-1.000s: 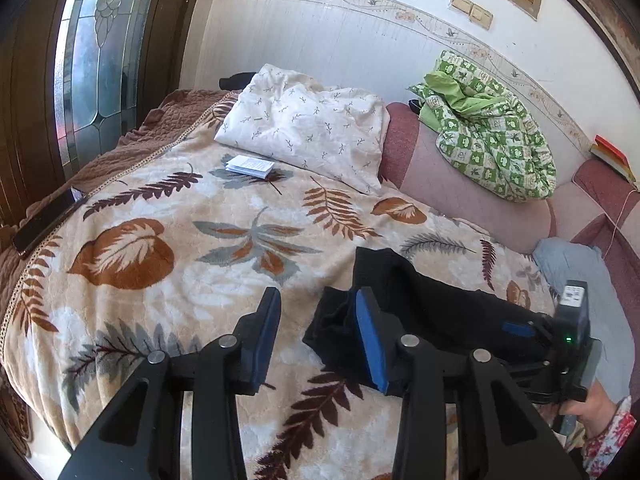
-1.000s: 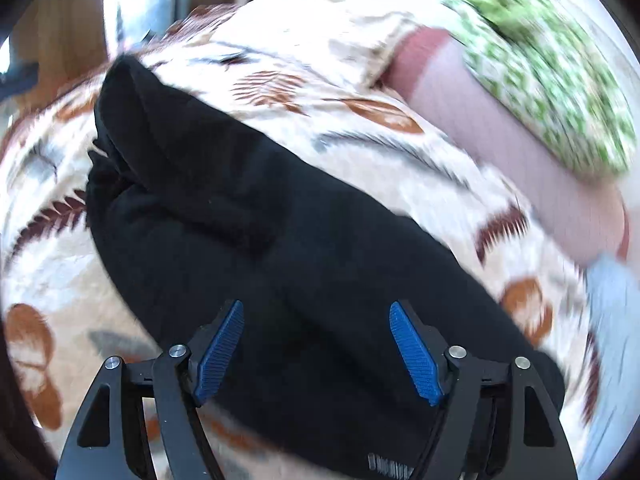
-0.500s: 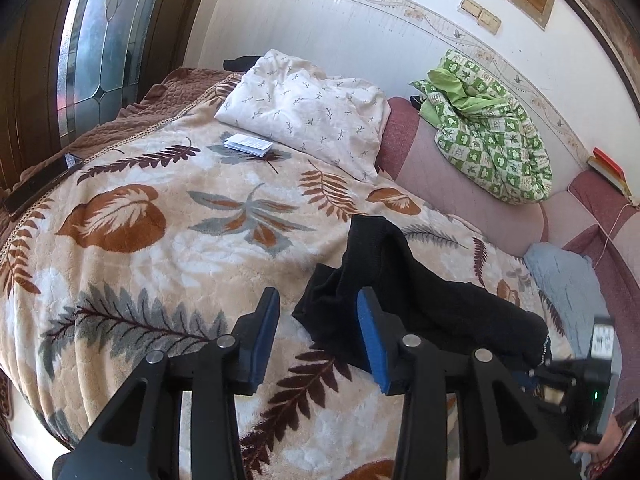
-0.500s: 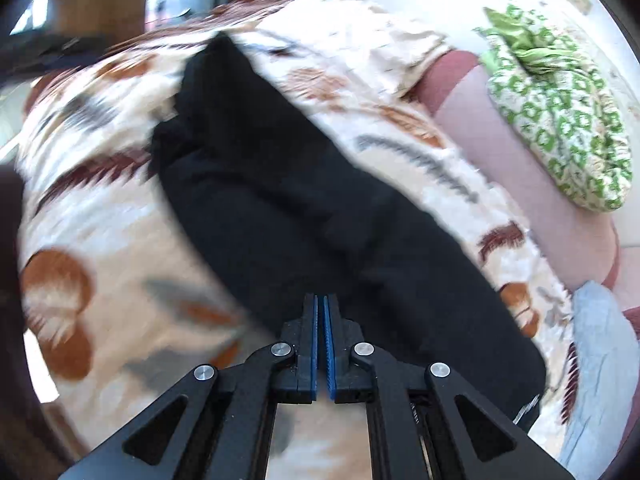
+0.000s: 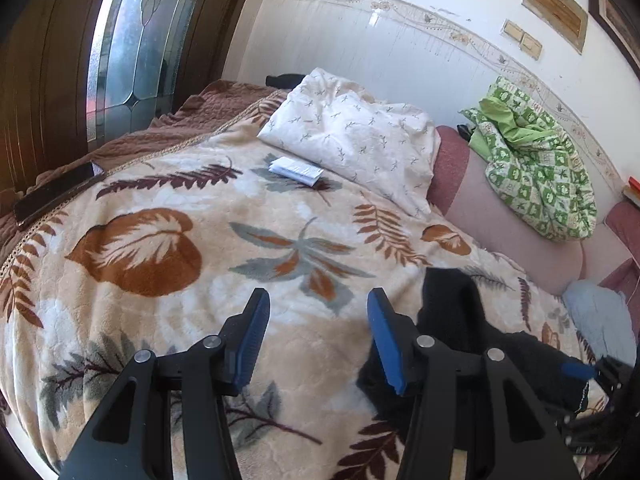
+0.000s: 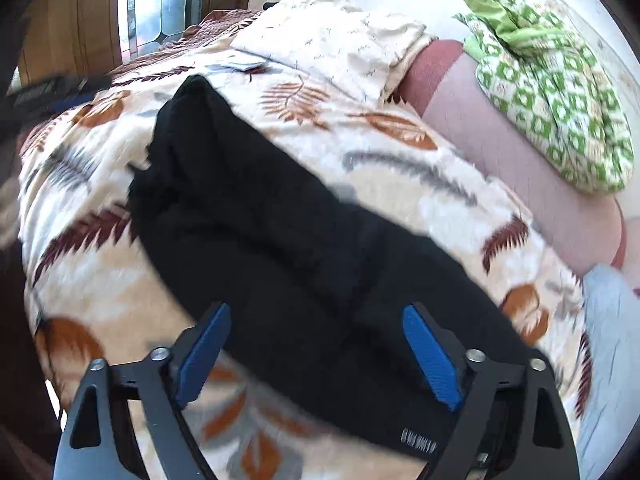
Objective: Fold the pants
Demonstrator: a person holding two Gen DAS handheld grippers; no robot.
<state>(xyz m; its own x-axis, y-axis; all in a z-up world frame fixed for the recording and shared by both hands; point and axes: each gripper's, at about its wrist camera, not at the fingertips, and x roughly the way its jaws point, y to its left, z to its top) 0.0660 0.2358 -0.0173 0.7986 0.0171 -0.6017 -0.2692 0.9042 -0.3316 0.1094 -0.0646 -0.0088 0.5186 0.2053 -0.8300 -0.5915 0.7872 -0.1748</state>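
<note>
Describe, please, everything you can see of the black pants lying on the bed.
The black pants are a soft, matte, plain dark garment, lying lengthwise in a long rumpled band on the leaf-patterned blanket. One end is bunched and humped up towards the pillow; the near end lies flatter and bears a small white printed mark at its edge. The right gripper, its jaws opening, hovers over that near end without pinching cloth. The left gripper, also opening, stands beside the bunched end, holding nothing.
</note>
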